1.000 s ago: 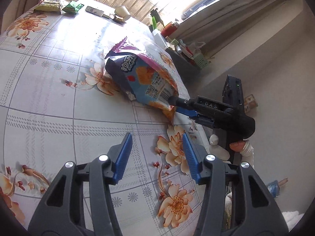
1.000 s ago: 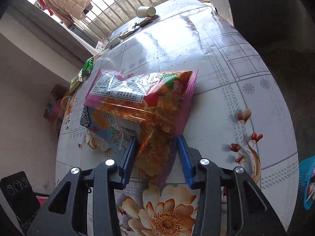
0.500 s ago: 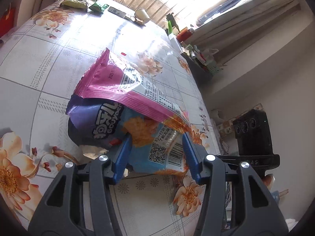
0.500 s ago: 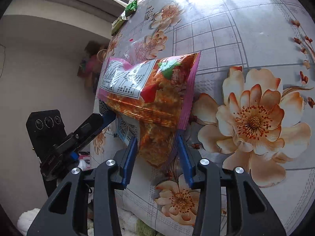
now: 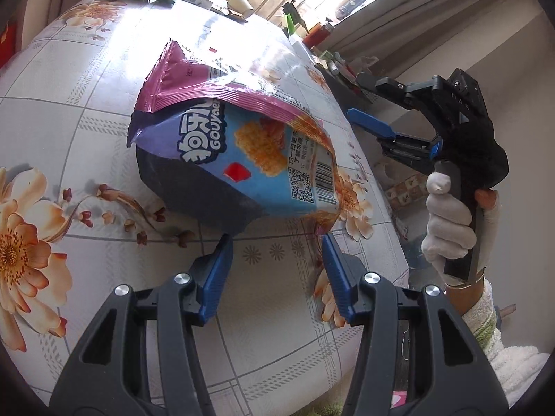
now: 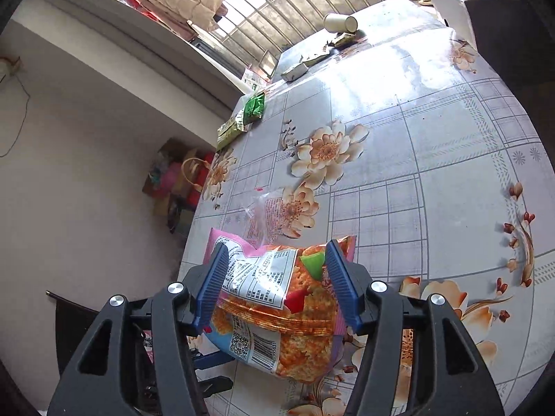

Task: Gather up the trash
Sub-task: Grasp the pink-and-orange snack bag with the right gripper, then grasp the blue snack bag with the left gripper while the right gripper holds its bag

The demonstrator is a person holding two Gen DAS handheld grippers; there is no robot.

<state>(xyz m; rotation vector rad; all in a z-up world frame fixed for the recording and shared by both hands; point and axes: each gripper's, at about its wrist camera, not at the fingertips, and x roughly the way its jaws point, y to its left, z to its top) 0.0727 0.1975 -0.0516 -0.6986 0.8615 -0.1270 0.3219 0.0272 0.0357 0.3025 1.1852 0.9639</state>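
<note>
two snack bags (image 5: 242, 145) stacked on the floral table (image 5: 86, 111). left gripper (image 5: 274, 263) spread, just short of them. right gripper (image 6: 274, 277) just widened, raised, bags behind it, unpinched.

Two crumpled snack bags lie stacked at the table's edge. The blue snack bag (image 5: 242, 170) lies underneath, barcode end nearest, just ahead of the left gripper's (image 5: 274, 242) parted fingertips. The pink-edged orange snack bag (image 6: 277, 294) lies flat on top, label up, seen between the right gripper's (image 6: 275, 251) spread blue pads, not pressed by them.
</note>
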